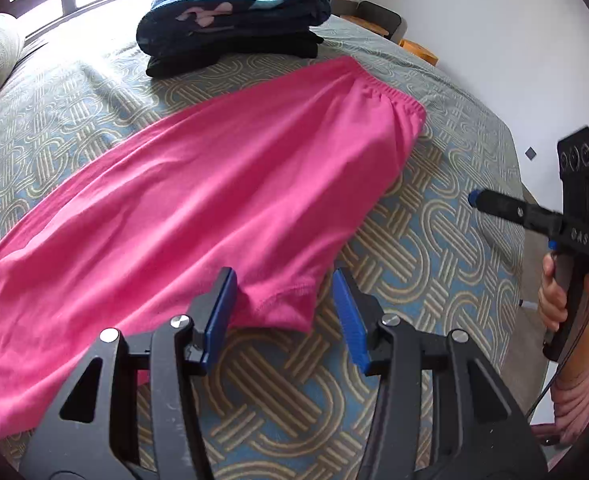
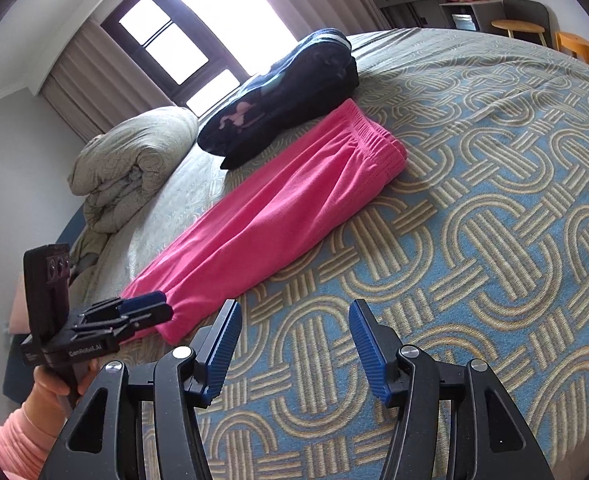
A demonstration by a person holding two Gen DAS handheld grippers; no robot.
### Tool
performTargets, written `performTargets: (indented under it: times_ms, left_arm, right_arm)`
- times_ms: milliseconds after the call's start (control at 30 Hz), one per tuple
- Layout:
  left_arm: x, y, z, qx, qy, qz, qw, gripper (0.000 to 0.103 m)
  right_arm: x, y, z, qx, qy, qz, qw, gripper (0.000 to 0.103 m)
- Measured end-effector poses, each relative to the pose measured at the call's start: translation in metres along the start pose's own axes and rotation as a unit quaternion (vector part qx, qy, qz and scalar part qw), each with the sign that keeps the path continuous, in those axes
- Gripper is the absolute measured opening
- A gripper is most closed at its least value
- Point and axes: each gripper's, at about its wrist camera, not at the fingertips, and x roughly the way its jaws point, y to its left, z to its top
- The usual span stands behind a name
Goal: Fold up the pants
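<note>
Pink pants (image 1: pixel 198 200) lie folded lengthwise on the patterned bedspread (image 1: pixel 434 240), waistband at the far end, leg hems at the near end. My left gripper (image 1: pixel 284 312) is open, its blue pads on either side of the near hem corner, which lies between them. In the right wrist view the pants (image 2: pixel 278 208) run diagonally and the left gripper (image 2: pixel 150 308) sits at their hem. My right gripper (image 2: pixel 294 344) is open and empty above bare bedspread (image 2: pixel 474 240), to the right of the hem. It also shows in the left wrist view (image 1: pixel 474 200).
A stack of folded dark blue and black clothes (image 1: pixel 234 20) sits beyond the waistband, also seen in the right wrist view (image 2: pixel 290 92). A rolled duvet (image 2: pixel 134 152) lies at the bed's far left. Stools (image 2: pixel 518 26) and shelves stand by the far wall.
</note>
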Motion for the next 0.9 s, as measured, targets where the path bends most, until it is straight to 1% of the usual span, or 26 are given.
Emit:
performTargets:
  times_ms: [100, 200, 267, 367, 433, 467, 533, 667, 767, 900]
  left_arm:
    - [-0.007, -0.006, -0.020, 0.022, 0.015, 0.006, 0.9996, 0.052]
    - [-0.003, 0.002, -0.032, 0.011, 0.036, -0.004, 0.9993, 0.052]
    - [0.006, 0.010, -0.030, -0.004, 0.038, 0.014, 0.9992, 0.052]
    - [0.009, 0.026, -0.014, -0.045, 0.011, 0.012, 0.9988, 0.052]
    - [0.005, 0.034, -0.002, -0.077, -0.010, -0.011, 0.9969, 0.053]
    - [0.003, 0.034, 0.002, -0.082, -0.018, -0.017, 0.9964, 0.055]
    - [0.001, 0.030, 0.008, -0.066, -0.024, -0.022, 0.9973, 0.055]
    - [0.008, 0.015, 0.014, -0.026, -0.020, -0.001, 0.9995, 0.055]
    - [0.013, 0.008, 0.017, -0.016, -0.022, 0.001, 0.9996, 0.055]
    - [0.015, 0.010, 0.020, -0.011, -0.019, 0.024, 0.9995, 0.055]
  right_arm:
    - [-0.004, -0.002, 0.000, -0.002, -0.005, -0.006, 1.000, 0.057]
    - [-0.004, -0.006, -0.001, 0.003, -0.005, -0.008, 1.000, 0.057]
    - [-0.002, -0.006, -0.002, 0.006, -0.002, -0.007, 1.000, 0.057]
    - [0.002, -0.003, -0.002, 0.011, 0.000, -0.002, 1.000, 0.057]
    - [0.003, 0.001, -0.001, 0.012, 0.000, 0.004, 1.000, 0.057]
    - [0.001, 0.003, 0.000, 0.009, -0.002, 0.004, 1.000, 0.057]
    - [-0.002, 0.004, 0.000, 0.003, -0.007, 0.002, 1.000, 0.057]
    - [0.000, -0.001, 0.000, 0.011, -0.005, -0.002, 1.000, 0.057]
    - [0.003, -0.003, -0.001, 0.019, -0.001, 0.001, 1.000, 0.057]
    - [0.004, -0.001, -0.001, 0.013, 0.002, -0.001, 1.000, 0.057]
